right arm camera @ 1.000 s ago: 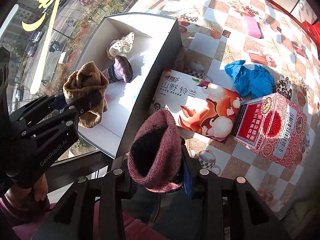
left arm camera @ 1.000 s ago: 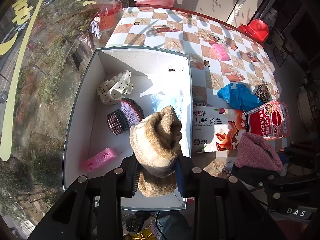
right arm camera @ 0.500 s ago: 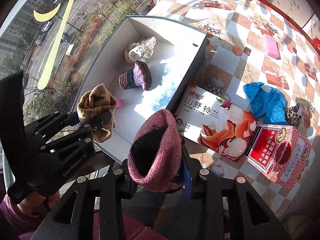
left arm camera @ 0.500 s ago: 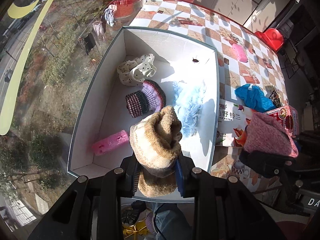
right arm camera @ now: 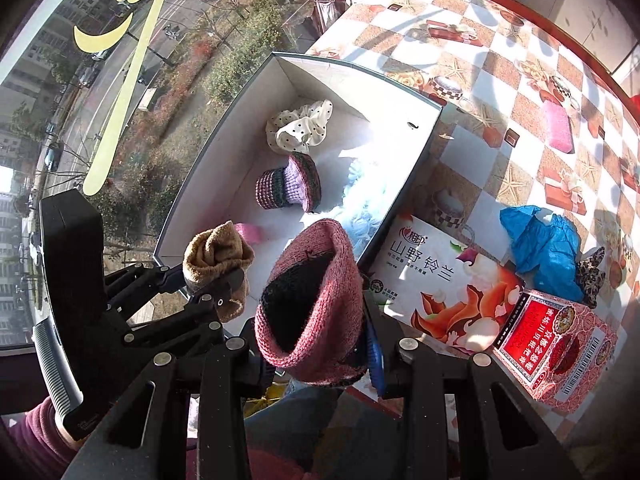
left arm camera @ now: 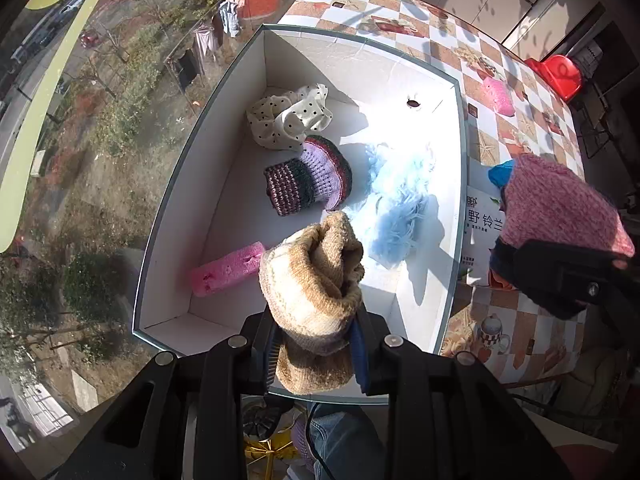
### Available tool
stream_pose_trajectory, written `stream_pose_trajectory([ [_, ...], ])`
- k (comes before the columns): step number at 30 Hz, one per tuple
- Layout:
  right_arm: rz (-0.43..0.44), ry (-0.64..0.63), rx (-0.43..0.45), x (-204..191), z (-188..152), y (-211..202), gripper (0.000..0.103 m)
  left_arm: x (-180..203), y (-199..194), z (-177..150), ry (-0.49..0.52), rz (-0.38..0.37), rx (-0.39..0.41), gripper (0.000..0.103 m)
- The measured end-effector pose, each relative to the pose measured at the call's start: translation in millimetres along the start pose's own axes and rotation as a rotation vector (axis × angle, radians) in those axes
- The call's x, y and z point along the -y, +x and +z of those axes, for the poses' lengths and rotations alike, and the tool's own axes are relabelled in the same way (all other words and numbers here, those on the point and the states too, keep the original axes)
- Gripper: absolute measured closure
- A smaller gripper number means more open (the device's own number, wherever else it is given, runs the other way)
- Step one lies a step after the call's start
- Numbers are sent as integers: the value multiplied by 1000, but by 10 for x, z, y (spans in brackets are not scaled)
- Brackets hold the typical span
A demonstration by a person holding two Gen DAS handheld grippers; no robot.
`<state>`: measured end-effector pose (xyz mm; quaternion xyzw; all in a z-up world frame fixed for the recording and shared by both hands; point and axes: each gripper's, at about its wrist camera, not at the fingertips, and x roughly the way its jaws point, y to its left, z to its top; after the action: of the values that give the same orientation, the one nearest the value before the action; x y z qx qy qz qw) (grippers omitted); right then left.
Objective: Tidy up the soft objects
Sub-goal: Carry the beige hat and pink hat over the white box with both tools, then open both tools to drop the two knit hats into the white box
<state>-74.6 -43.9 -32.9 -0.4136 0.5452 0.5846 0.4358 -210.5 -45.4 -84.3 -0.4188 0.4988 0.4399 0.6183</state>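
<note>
My left gripper (left arm camera: 316, 354) is shut on a tan knit sock (left arm camera: 316, 276) and holds it above the near end of the white box (left arm camera: 224, 92). My right gripper (right arm camera: 320, 354) is shut on a pink knit sock (right arm camera: 316, 304), held above the table just outside the box's near right corner (right arm camera: 428, 148). In the box lie a polka-dot scrunchie (left arm camera: 290, 116), a purple striped knit piece (left arm camera: 310, 182), a light blue fluffy piece (left arm camera: 400, 208) and a pink foam roll (left arm camera: 226, 268). The left gripper also shows in the right wrist view (right arm camera: 224, 284).
On the checkered tablecloth (right arm camera: 500, 80) right of the box lie a flat printed carton (right arm camera: 444, 284), a red box (right arm camera: 556, 340), a blue cloth (right arm camera: 540, 240), a leopard-print piece (right arm camera: 592, 276) and a pink sponge (right arm camera: 558, 126). A window lies left of the box.
Both grippers have risen and drawn back toward me with their socks; the box shows more fully. The right gripper has moved closer to the box's right wall.
</note>
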Motion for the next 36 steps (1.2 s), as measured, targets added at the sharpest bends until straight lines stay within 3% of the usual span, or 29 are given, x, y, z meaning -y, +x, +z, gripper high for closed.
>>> stream_pose_trajectory([
  [36, 16, -33, 30, -126, 529, 47, 66, 24, 168, 8, 10, 17, -60, 70],
])
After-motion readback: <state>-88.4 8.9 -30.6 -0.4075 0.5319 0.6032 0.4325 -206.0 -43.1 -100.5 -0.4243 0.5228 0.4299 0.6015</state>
